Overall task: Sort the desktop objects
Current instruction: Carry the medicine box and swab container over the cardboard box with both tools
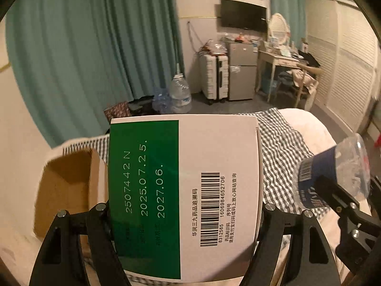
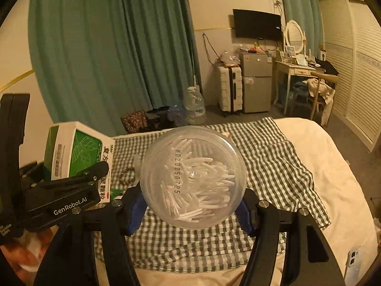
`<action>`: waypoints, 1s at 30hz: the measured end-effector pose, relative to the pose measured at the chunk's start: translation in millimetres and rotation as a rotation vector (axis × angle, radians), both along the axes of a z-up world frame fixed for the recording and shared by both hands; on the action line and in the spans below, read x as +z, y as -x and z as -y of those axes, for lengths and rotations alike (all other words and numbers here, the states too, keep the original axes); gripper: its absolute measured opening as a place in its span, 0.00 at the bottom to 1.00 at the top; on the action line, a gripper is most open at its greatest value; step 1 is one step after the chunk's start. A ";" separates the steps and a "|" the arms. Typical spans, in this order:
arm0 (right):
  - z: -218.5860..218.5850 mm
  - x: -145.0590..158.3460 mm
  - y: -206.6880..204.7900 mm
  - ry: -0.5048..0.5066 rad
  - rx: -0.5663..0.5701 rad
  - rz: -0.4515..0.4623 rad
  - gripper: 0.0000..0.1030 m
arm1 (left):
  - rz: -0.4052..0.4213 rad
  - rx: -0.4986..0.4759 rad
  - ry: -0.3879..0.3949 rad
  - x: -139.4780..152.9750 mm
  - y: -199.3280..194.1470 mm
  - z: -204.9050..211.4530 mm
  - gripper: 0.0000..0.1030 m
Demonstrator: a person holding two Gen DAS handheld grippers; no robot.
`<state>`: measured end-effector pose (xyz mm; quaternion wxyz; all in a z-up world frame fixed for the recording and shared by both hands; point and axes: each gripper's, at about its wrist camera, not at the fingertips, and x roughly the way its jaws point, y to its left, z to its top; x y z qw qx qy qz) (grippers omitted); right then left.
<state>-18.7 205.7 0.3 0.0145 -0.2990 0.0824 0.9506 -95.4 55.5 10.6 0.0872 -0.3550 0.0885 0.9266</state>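
My left gripper [image 1: 184,207] is shut on a green and white medicine box [image 1: 214,155], barcode side up, held above the bed. In the right wrist view the same medicine box [image 2: 81,147] and left gripper [image 2: 64,174] show at the left. My right gripper [image 2: 190,205] is shut on a round clear plastic tub [image 2: 193,166] of small white sticks, its flat end toward the camera. At the right edge of the left wrist view, that tub [image 1: 343,166] shows a blue label, gripped by the right gripper [image 1: 345,197].
An open brown cardboard box [image 1: 69,186] stands on the bed at the left. A grey checked cloth [image 2: 273,162] covers a cream blanket [image 2: 321,166]. A beaded bracelet [image 2: 127,175] lies on the cloth. A phone [image 2: 352,259] lies at the lower right.
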 end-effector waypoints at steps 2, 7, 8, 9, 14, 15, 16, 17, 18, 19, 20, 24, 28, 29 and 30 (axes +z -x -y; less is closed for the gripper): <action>9.1 12.6 -0.1 0.000 0.018 -0.004 0.61 | 0.008 -0.010 -0.009 14.8 0.5 10.8 0.76; 31.7 35.6 -2.9 -0.003 0.067 -0.031 0.61 | 0.010 -0.006 0.019 37.2 0.1 37.4 0.76; 37.7 39.3 -2.5 -0.003 0.078 -0.035 0.61 | 0.017 -0.002 0.015 40.5 0.0 44.9 0.76; 44.4 42.4 -1.5 -0.008 0.089 -0.038 0.61 | 0.023 0.001 0.009 42.4 0.0 50.8 0.76; 78.7 48.8 6.5 -0.023 0.147 -0.034 0.61 | 0.032 0.022 -0.005 50.9 -3.3 85.2 0.76; 86.1 49.7 8.7 -0.019 0.163 -0.028 0.61 | 0.021 0.032 0.002 52.4 -3.5 93.6 0.76; 93.3 50.3 10.4 -0.016 0.177 -0.025 0.61 | 0.013 0.044 -0.002 51.6 -6.7 103.4 0.76; 99.7 50.4 11.1 -0.016 0.187 -0.023 0.61 | 0.010 0.054 -0.009 51.1 -6.8 110.6 0.76; 106.7 50.1 12.3 -0.017 0.198 -0.021 0.61 | 0.011 0.068 -0.025 50.5 -6.0 119.9 0.76; 115.9 50.3 14.4 -0.022 0.212 -0.017 0.61 | 0.019 0.080 -0.045 48.7 -4.8 131.0 0.76; 124.3 50.3 16.6 -0.029 0.224 -0.013 0.61 | 0.026 0.090 -0.055 46.5 -3.7 138.9 0.76; 154.5 48.9 21.6 -0.053 0.264 -0.004 0.61 | 0.038 0.128 -0.067 33.3 -1.8 170.6 0.76; 190.4 46.5 29.9 -0.072 0.310 0.010 0.61 | 0.068 0.174 -0.101 20.8 -0.2 208.3 0.76; 196.5 45.8 32.6 -0.076 0.318 0.015 0.61 | 0.072 0.185 -0.106 18.3 0.3 216.8 0.76; 203.1 45.0 35.4 -0.080 0.327 0.020 0.61 | 0.071 0.193 -0.110 16.6 -0.4 224.6 0.76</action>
